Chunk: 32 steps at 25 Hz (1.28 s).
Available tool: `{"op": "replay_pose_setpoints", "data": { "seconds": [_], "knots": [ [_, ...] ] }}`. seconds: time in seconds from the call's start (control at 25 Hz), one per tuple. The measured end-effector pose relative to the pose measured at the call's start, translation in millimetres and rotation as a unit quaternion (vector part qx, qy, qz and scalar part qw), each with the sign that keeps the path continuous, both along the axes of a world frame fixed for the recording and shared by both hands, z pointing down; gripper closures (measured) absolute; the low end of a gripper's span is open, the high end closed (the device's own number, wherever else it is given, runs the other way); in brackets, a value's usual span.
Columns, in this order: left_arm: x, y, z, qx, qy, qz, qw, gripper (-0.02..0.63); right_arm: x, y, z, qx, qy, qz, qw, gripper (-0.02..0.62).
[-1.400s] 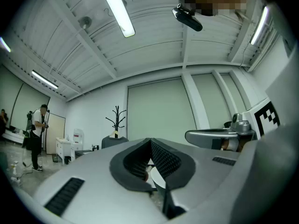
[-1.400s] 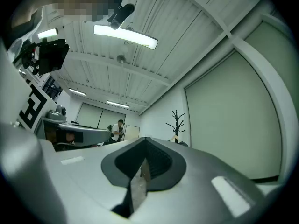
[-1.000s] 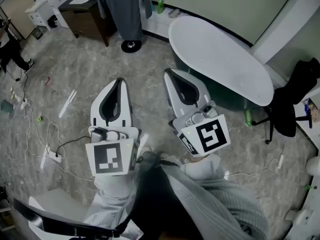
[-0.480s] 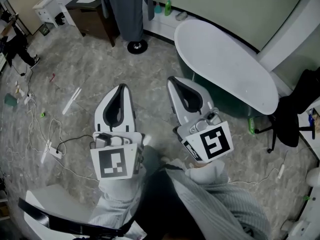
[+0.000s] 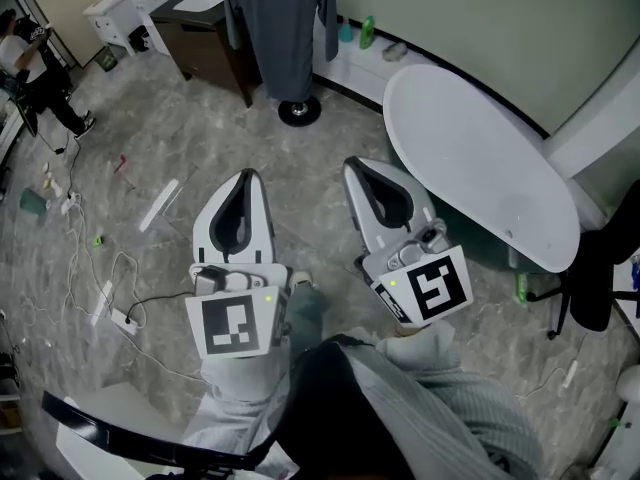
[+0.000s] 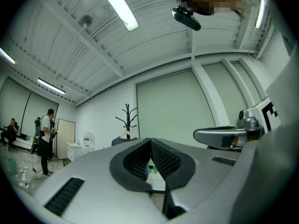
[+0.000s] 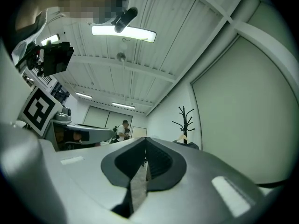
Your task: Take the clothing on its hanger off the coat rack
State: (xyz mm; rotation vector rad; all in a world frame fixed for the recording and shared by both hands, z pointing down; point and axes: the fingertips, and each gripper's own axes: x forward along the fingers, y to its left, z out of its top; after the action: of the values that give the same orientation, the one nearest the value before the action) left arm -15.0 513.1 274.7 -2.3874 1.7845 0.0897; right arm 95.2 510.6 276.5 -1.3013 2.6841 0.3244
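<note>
My left gripper point(image 5: 245, 178) and right gripper point(image 5: 357, 166): jaws pressed together, empty. Grey garment point(image 5: 280, 28) hangs on coat rack point(image 5: 298, 111), well apart from both.

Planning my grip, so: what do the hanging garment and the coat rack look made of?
Garment: soft grey cloth, matte, falling in long limp folds. Coat rack: likely black-painted metal, slightly glossy, judging by its thin branched arms and round disc base; wood cannot be ruled out.

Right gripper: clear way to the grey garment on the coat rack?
Likely yes on path: only floor lies between the right gripper and the grey garment. But it hangs well ahead, and the jaws are shut.
</note>
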Motion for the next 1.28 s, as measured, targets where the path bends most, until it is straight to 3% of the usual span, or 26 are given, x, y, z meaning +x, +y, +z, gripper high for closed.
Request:
{"op": "replay_pose_setpoints", "data": {
  "seconds": [0.28, 0.44, 0.68, 0.84, 1.08, 1.28],
  "knots": [
    [-55, -139, -47, 0.044, 0.000, 0.025, 0.9987, 0.601, -61, -139, -42, 0.037, -0.010, 0.014, 0.999, 0.592],
    [-79, -213, -37, 0.032, 0.001, 0.027, 0.9991, 0.601, -88, -210, -30, 0.022, 0.007, 0.017, 1.000, 0.592],
    [-103, -338, -1, 0.003, 0.005, 0.014, 0.9999, 0.601, -103, -343, 0, -0.012, 0.002, 0.021, 1.000, 0.592],
    [-121, -439, 12, -0.005, -0.002, -0.006, 1.0000, 0.601, -115, -452, 9, 0.000, 0.016, 0.008, 1.000, 0.592],
    [-133, -598, -19, 0.007, -0.011, -0.023, 0.9996, 0.601, -127, -616, -23, 0.023, 0.015, -0.005, 1.000, 0.592],
    [-129, -697, -33, 0.014, -0.016, -0.018, 0.9996, 0.601, -127, -710, -39, 0.031, 0.020, -0.001, 0.999, 0.592]
  ]
}}
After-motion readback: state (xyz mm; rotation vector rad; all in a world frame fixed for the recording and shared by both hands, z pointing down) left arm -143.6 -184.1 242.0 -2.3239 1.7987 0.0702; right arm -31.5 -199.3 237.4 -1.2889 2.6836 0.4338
